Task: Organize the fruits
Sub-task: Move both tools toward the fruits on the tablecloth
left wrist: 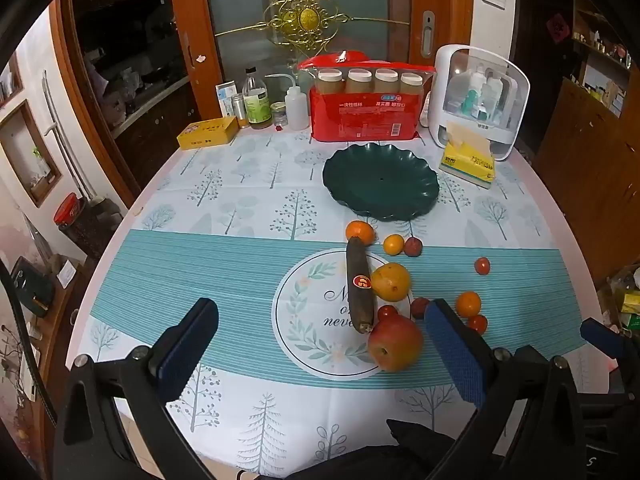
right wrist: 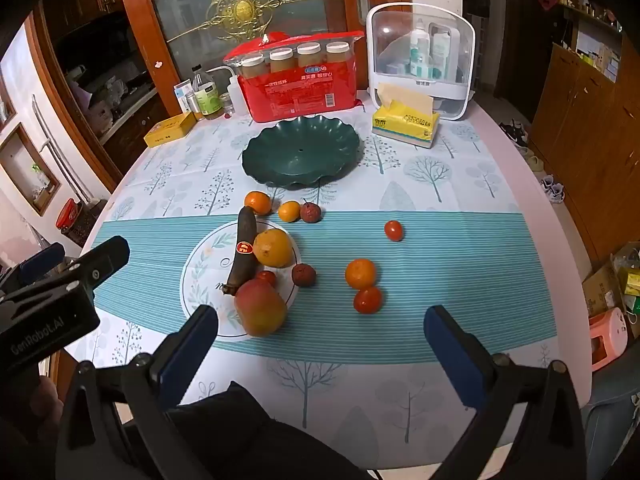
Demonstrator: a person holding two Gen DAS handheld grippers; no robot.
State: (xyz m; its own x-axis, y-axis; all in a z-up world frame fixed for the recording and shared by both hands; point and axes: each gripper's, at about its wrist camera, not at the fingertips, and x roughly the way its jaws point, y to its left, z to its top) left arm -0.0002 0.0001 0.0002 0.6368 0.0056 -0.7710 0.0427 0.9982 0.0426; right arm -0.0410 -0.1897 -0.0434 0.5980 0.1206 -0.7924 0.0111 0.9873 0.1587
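Left wrist view looks across a round worktop (left wrist: 168, 248) under a cloth printed with pale trees and a band of teal stripes, standing before a wood-framed glass door (left wrist: 304, 12) with a gilt ornament. I take the green plate (left wrist: 380, 180) as my landmark: scalloped, dark, nothing in it, near the middle of the cloth.

Behind the plate sit a red pack of jars (left wrist: 362, 100) and a white organiser box (left wrist: 476, 100) with bottles inside; a yellow tissue pack (left wrist: 468, 160) is just to its right, and a yellow box (left wrist: 208, 132) and some bottles (left wrist: 256, 100) are well to its left.

In front of the plate lie the fruits: a dark banana (left wrist: 359, 284) touching a tangerine (left wrist: 360, 233) at its far tip, an orange (left wrist: 391, 282) beside it, an apple (left wrist: 395, 342) nearest the front edge, and small tomatoes (right wrist: 367, 300) scattered rightward. Bare striped cloth stays free to the left of the fruit.

Both the left gripper (left wrist: 320, 344) and the right gripper (right wrist: 320, 344) hang over the front edge, jaws spread wide, grasping nothing.
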